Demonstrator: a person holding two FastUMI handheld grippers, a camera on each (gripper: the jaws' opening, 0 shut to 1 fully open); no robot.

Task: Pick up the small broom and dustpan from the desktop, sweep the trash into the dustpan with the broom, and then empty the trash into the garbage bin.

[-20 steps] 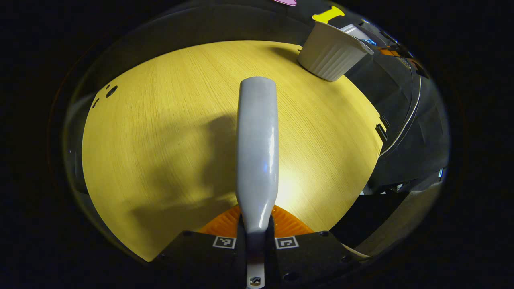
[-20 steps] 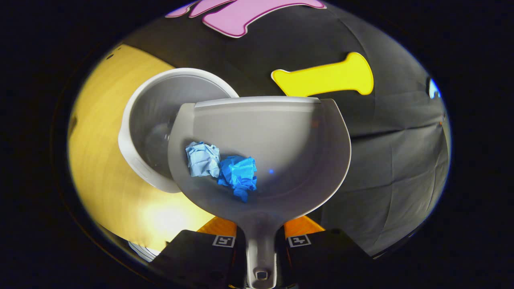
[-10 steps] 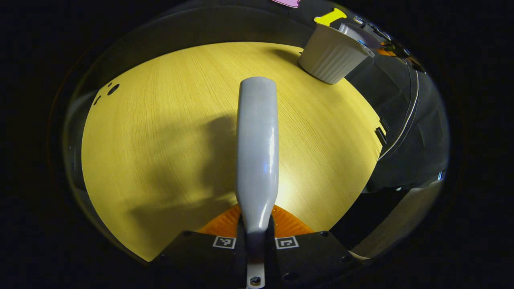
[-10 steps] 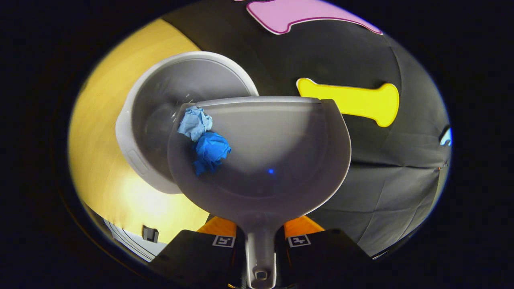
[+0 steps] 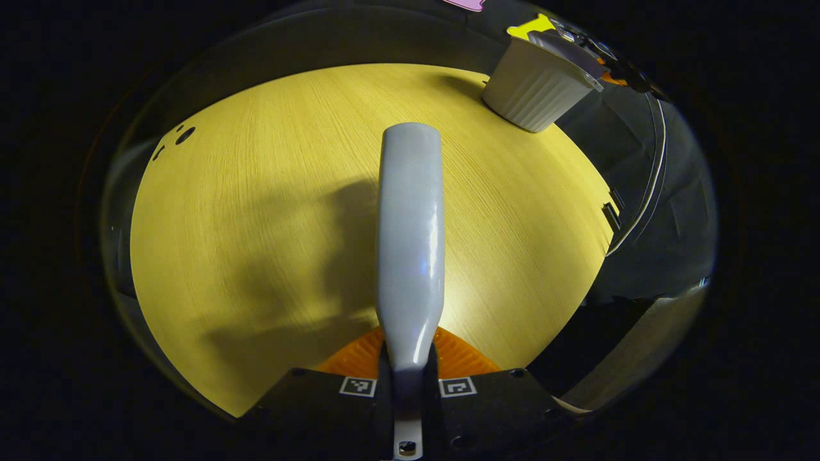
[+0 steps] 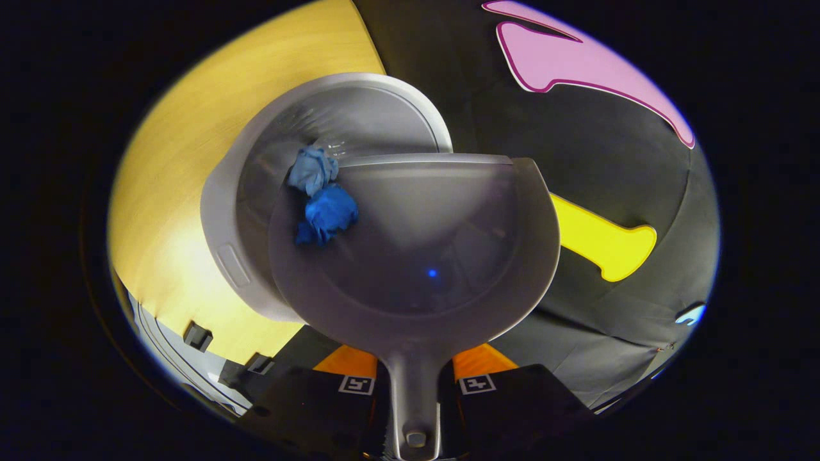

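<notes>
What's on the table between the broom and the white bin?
Nothing: in the left gripper view, only bare table runs from the broom in the left gripper to the bin.

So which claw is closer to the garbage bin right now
Right. The right claw holds the dustpan over the garbage bin; the left claw, holding the broom, sits well back across the desktop.

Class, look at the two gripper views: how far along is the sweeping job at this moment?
Done: both paper balls lie in the dustpan. In hand: the right gripper tips the dustpan over the garbage bin, the paper at its lip; the left gripper holds the broom above the desktop. Left: the paper dropping in.
</notes>
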